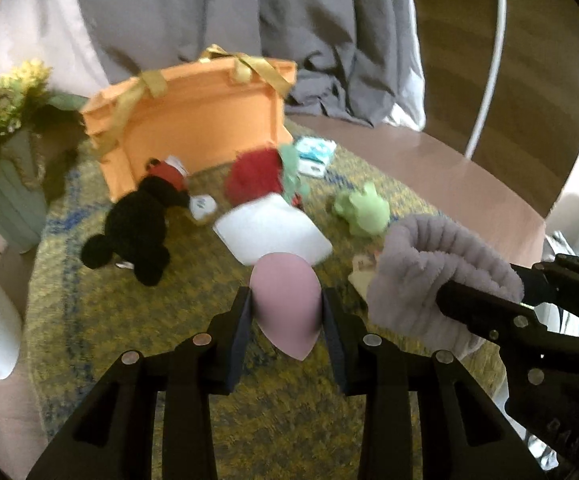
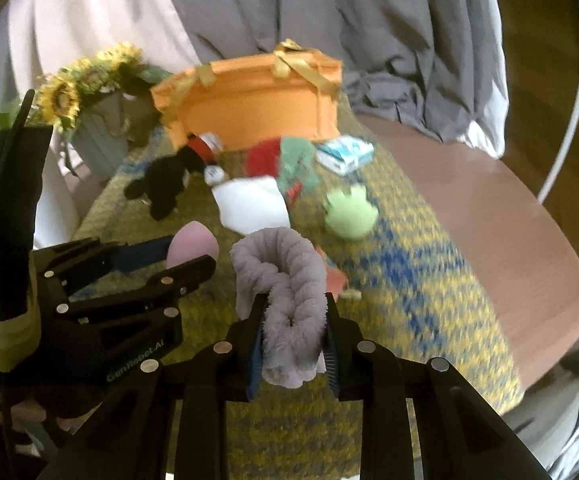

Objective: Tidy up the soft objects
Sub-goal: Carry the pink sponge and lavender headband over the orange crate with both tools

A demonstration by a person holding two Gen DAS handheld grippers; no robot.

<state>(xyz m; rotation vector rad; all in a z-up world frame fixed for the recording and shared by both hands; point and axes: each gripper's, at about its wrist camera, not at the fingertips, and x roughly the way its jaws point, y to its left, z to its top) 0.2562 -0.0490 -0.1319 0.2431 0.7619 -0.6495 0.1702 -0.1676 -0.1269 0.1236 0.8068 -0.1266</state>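
The left hand-held gripper [image 1: 285, 312] pinches a pink sponge [image 1: 285, 304]; the right hand-held gripper [image 2: 293, 332] clamps a grey scrunchie [image 2: 285, 284]. The orange box [image 1: 205, 116], upper centre, looks empty; the other toys are still unsorted.

box [image 1: 193, 120] behind toys — frog [image 1: 363, 210] right | vase [image 1: 11, 196] left of box

An orange box [image 1: 205, 120] with gold ribbon sits at twelve o'clock on a yellow mat flecked with blue [image 2: 401, 264]. Nearby: a black plush [image 1: 137, 228], red fluff [image 1: 253, 176], a pale green toy [image 1: 363, 212], a pink sponge [image 1: 285, 300], a lilac fuzzy band [image 2: 285, 280].
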